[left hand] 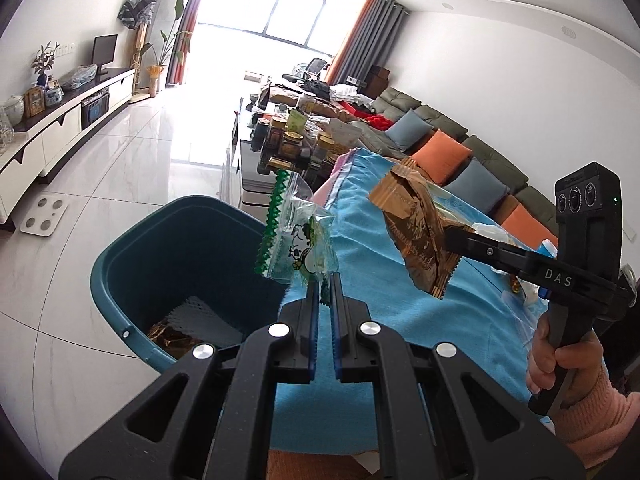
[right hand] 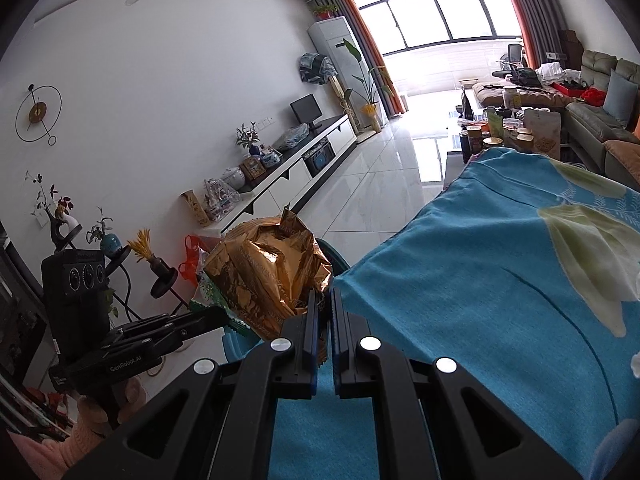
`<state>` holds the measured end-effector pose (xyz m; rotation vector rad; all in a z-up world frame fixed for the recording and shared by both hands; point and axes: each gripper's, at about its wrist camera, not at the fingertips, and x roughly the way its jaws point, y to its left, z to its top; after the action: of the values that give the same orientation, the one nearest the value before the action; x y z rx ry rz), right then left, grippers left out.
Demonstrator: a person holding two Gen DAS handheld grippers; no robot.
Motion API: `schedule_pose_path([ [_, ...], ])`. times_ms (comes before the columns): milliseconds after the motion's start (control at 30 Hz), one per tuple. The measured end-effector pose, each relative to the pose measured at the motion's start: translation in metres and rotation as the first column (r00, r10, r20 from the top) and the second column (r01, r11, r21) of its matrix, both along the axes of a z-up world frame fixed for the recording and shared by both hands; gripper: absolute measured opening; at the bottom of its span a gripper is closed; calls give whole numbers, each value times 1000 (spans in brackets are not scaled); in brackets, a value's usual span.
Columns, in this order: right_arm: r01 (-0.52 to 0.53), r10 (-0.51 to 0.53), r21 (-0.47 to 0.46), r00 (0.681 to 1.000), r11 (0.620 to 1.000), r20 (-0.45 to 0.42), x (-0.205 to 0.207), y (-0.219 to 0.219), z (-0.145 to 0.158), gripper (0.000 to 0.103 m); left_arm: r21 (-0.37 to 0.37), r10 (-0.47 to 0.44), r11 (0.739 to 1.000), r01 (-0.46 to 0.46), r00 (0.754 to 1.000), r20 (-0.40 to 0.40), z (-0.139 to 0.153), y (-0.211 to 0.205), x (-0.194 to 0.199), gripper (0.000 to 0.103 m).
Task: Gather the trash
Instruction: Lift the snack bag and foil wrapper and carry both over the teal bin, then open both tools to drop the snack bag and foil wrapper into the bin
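Observation:
My left gripper (left hand: 325,280) is shut on a clear green-edged snack wrapper (left hand: 294,236) with a cow print and holds it over the near rim of the teal trash bin (left hand: 132,256). The bin holds a white foam net (left hand: 204,316) and a gold wrapper (left hand: 168,336). My right gripper (right hand: 324,296) is shut on a crumpled gold-brown wrapper (right hand: 268,272). In the left wrist view that wrapper (left hand: 412,232) hangs above the blue cloth (left hand: 400,312), right of the bin. The left gripper (right hand: 224,316) shows at lower left of the right wrist view with the green wrapper edge (right hand: 208,292).
The blue cloth (right hand: 500,300) covers the table. More trash (left hand: 520,280) lies on it behind the right gripper. Jars and packets (left hand: 292,140) crowd a low table beyond. A sofa with cushions (left hand: 460,156) runs along the right. A white scale (left hand: 44,216) lies on the tiled floor.

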<state>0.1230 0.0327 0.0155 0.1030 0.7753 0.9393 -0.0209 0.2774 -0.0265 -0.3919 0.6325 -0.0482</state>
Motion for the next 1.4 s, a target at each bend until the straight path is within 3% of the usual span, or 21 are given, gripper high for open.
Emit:
schedule_pose_path([
  [433, -44, 44, -7, 999, 999, -32, 17, 56, -5, 4, 0, 96, 995, -96, 993, -66, -16, 33, 12, 6],
  [1000, -39, 30, -74, 992, 996, -121, 36, 98, -33, 7, -36, 123, 991, -129, 981, -150, -48, 47, 36, 7],
  [1167, -39, 25, -90, 989, 995, -145, 37, 100, -37, 11, -49, 128, 989, -138, 977, -171, -58, 50, 44, 15],
  [1300, -29, 16, -85, 988, 996, -155, 39, 97, -38, 21, -59, 134, 987, -147, 974, -184, -67, 53, 48, 20],
  [1400, -25, 12, -79, 987, 997, -157, 41, 94, -38, 21, -60, 143, 986, -157, 971, -192, -71, 55, 50, 24],
])
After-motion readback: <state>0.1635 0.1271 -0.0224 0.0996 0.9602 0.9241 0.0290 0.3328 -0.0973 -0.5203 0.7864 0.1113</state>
